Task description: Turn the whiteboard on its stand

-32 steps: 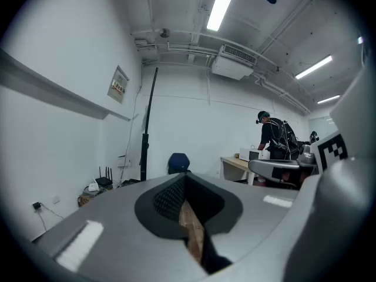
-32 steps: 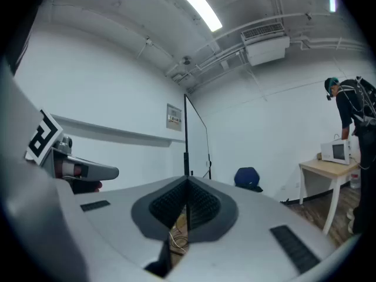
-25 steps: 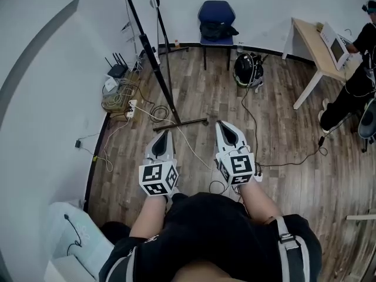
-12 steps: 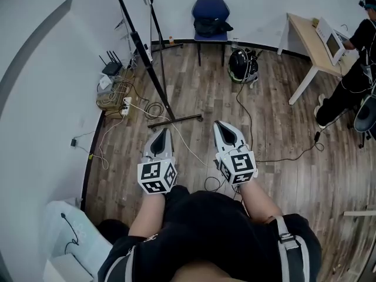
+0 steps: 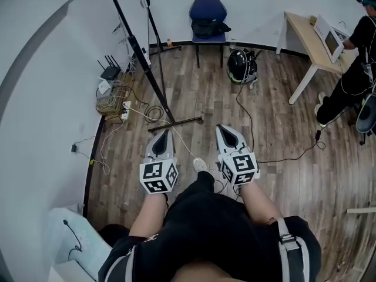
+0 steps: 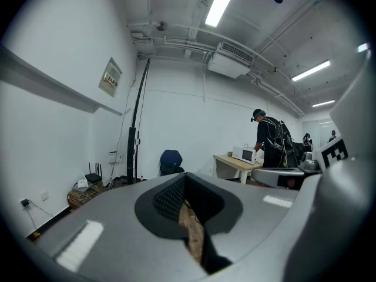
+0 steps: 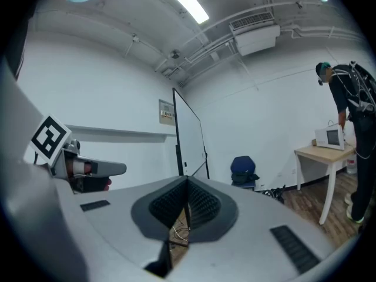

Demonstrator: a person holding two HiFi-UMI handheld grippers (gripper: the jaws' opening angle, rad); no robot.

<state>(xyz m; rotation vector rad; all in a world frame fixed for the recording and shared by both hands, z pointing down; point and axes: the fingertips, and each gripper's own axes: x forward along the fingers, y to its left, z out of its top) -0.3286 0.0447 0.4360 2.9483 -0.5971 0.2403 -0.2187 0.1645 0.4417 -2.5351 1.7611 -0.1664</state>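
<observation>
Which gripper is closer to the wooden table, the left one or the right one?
Right. The right gripper is on the wooden table's side, though well short of it; the left gripper is farther off, nearer the white wall.

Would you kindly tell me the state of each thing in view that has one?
left gripper: shut, nothing between its jaws.
right gripper: shut, nothing between its jaws.
whiteboard: standing on its stand, neither gripper touching it.
blue chair: a black bag lies on its seat.
</observation>
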